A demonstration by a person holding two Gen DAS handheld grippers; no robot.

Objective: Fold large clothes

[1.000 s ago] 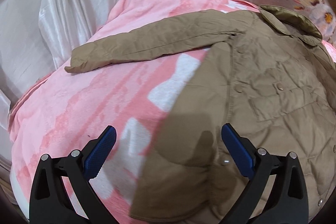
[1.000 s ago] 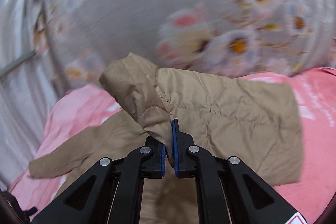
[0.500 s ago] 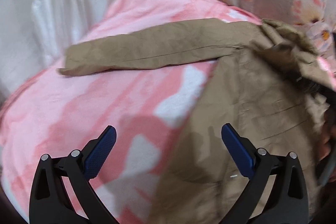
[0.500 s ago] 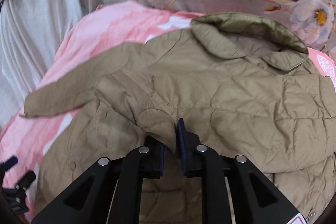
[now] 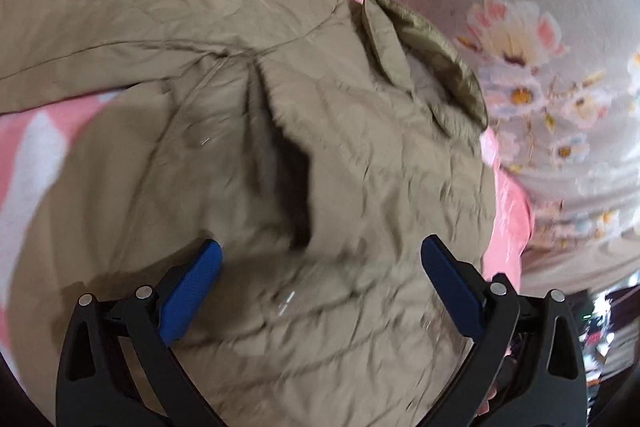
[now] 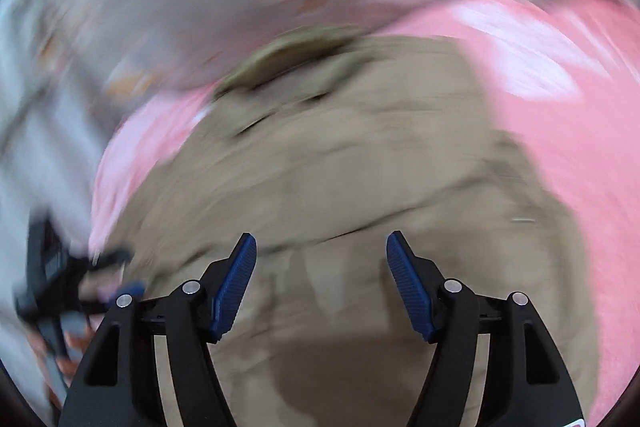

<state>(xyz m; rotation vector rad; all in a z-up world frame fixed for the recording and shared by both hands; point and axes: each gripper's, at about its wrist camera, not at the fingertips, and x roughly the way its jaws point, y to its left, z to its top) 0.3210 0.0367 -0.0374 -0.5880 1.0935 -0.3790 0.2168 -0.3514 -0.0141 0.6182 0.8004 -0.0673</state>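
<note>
Jacket, a tan quilted one with a shinier collar, lies on the pink blanket covering the bed, collar toward the floral fabric at the far edge. One side looks folded in over the body; the other sleeve lies spread, so most folding remains. Left gripper hovers with jaws wide, closing slightly, gripping nothing. Right gripper has jaws opening, empty. No readable writing shows.

Black claw arms, ribbed blue pads, silver screws
</note>
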